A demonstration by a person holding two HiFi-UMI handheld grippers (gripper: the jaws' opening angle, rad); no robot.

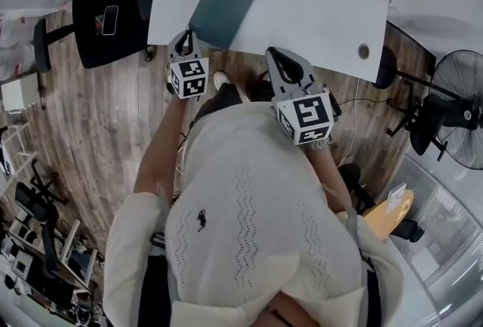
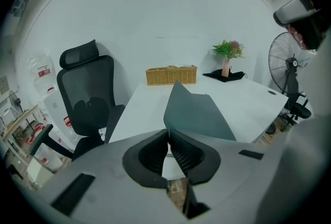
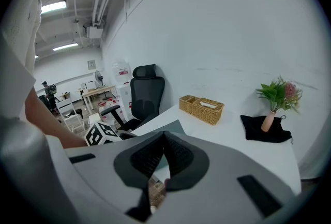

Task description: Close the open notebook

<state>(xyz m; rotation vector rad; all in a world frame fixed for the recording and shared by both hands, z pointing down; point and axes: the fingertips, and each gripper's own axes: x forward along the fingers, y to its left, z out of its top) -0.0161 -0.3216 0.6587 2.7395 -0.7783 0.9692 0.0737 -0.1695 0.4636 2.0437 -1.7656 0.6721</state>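
A dark teal notebook [image 1: 221,8] sits near the front left edge of the white table [image 1: 317,16]. In the left gripper view its cover [image 2: 199,114] stands tilted, one corner rising in front of the basket. The cover's near edge runs down into the tips of my left gripper [image 2: 168,132], which is shut on it. From the head view, that gripper [image 1: 186,34] meets the notebook's near corner at the table edge. My right gripper [image 1: 281,61] hangs just off the table's front edge, shut with nothing in it [image 3: 164,135].
A wicker basket [image 2: 171,75] stands at the table's far side. A small vase of flowers [image 2: 226,60] rests on a black cloth [image 3: 265,130] at the far right. A black office chair [image 1: 113,16] is left of the table and a floor fan [image 1: 460,110] to the right.
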